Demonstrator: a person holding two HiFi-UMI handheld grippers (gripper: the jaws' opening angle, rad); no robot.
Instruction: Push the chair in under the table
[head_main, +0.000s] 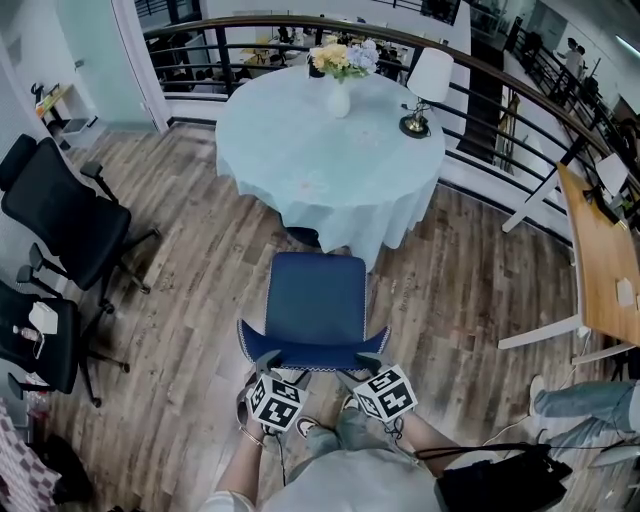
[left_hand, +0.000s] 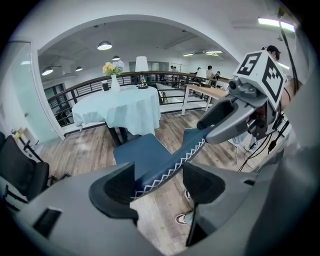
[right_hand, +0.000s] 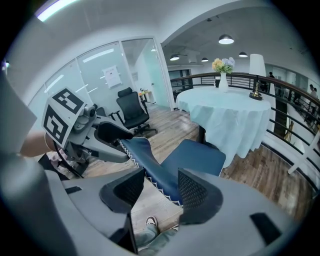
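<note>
Grey-brown wood-plank floor (head_main: 190, 300), two black office chairs (head_main: 65, 225) at the left, a curved black railing (head_main: 470, 110) behind, a wooden desk (head_main: 600, 250) at right.

black office chairs (head_main: 60, 215) stand well apart from vase (head_main: 338, 98) and lamp (head_main: 425, 85).

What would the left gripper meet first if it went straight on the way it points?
The blue chair's backrest, already between the parted jaws of the left gripper; beyond it the seat, then probably the covered table.

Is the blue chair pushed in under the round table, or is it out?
Out. The whole seat of the blue chair shows in the head view, none of it under the table.
</note>
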